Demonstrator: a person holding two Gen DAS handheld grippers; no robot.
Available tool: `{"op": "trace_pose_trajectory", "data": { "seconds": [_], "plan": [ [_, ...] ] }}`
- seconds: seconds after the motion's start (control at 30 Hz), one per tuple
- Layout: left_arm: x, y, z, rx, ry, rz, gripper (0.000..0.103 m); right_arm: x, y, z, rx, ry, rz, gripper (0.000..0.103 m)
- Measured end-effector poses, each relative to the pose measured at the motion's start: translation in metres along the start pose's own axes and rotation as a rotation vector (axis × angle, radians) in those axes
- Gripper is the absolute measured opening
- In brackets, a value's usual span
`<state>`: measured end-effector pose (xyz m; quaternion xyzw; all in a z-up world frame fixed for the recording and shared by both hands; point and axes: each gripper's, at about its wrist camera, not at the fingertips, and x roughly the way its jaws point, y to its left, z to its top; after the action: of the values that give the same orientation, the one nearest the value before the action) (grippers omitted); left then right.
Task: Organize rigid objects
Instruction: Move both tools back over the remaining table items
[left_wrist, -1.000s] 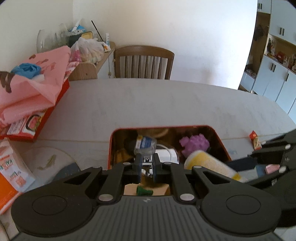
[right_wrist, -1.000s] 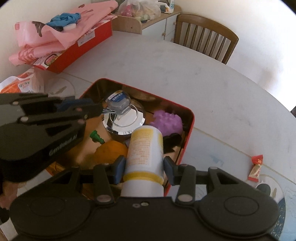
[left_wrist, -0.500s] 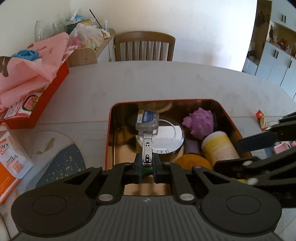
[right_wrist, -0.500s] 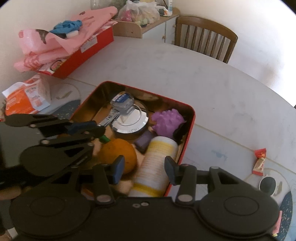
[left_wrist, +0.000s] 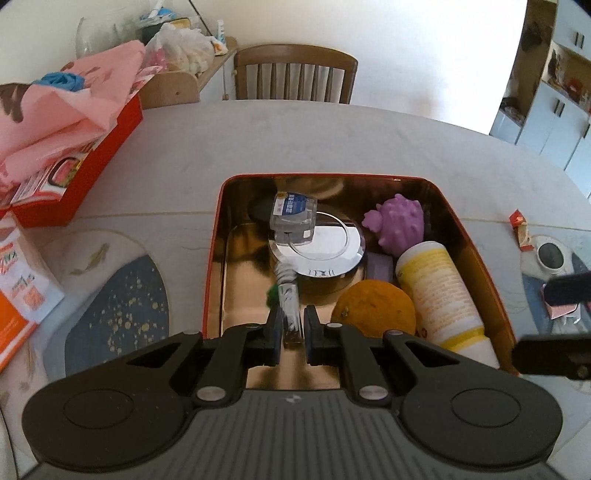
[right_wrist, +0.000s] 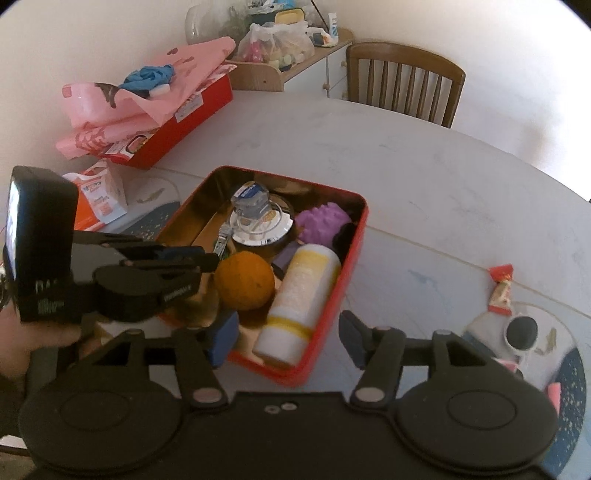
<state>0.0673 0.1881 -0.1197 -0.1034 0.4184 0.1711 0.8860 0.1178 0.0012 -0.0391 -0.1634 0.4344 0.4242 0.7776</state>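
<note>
I see a pale grey, rounded desk (left_wrist: 295, 147) under white walls, with a wooden chair (left_wrist: 295, 75) pushed in at its far edge and a low wooden shelf unit (right_wrist: 295, 70) heaped with bags beside it. On the far left sits a red carton (right_wrist: 184, 125) under crumpled pink wrapping (left_wrist: 55, 114), and white cupboards (left_wrist: 554, 122) stand off to the right. A small red sweet wrapper (right_wrist: 500, 290) lies on the desk to the right of the tin.

The red tin (left_wrist: 218, 236) with its gold inside sits in the middle of the desk. My left claw (left_wrist: 291, 334) is closed on the near end of the nail clipper (left_wrist: 290, 306), which runs straight away from me, its long axis pointing towards the chair. A clear plastic box (left_wrist: 295, 218) sits at its far end, over the round chrome disc (left_wrist: 325, 251).

To the right in the tin, the white and yellow bottle (right_wrist: 299, 295) lies on its side along the tin's right wall, its long axis running from the near edge inward. An orange (right_wrist: 245, 284) touches its left side, and a purple spiky toy (right_wrist: 321, 225) sits beyond it.

My right claw (right_wrist: 288, 338) has just been opening; it hangs spread wide over the tin's near edge, its pads clear of the bottle and gripping nothing.
</note>
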Motion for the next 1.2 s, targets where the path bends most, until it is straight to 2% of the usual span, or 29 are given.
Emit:
{"op": "trace_pose_trajectory", "data": {
  "seconds": [0.37,0.57,0.67,0.77,0.83,0.93,1.07,1.2],
  "plan": [
    [-0.031,-0.017,-0.006,-0.05,-0.029,-0.026,0.014,-0.042,-0.028,-0.025,0.049,-0.068,0.028,0.065],
    [-0.048,-0.041,-0.008,-0.046,-0.061,-0.036,0.031,-0.066,-0.055,-0.044,0.089,-0.096,0.036,0.066],
    [-0.056,-0.055,-0.008,-0.046,-0.07,-0.047,0.036,-0.077,-0.07,-0.055,0.105,-0.113,0.026,0.066],
    [-0.064,-0.072,-0.009,-0.041,-0.088,-0.049,0.058,-0.089,-0.089,-0.064,0.116,-0.134,0.008,0.067],
    [-0.069,-0.085,-0.009,-0.02,-0.108,-0.05,0.06,-0.096,-0.102,-0.07,0.132,-0.146,-0.004,0.074],
    [-0.072,-0.107,-0.009,-0.01,-0.11,-0.068,0.06,-0.105,-0.123,-0.078,0.161,-0.159,-0.02,0.075],
    [-0.072,-0.137,-0.007,0.01,-0.117,-0.083,0.069,-0.113,-0.152,-0.09,0.197,-0.165,-0.045,0.08],
    [-0.066,-0.169,-0.006,0.034,-0.11,-0.101,0.07,-0.116,-0.178,-0.103,0.219,-0.161,-0.066,0.087]
  ]
}}
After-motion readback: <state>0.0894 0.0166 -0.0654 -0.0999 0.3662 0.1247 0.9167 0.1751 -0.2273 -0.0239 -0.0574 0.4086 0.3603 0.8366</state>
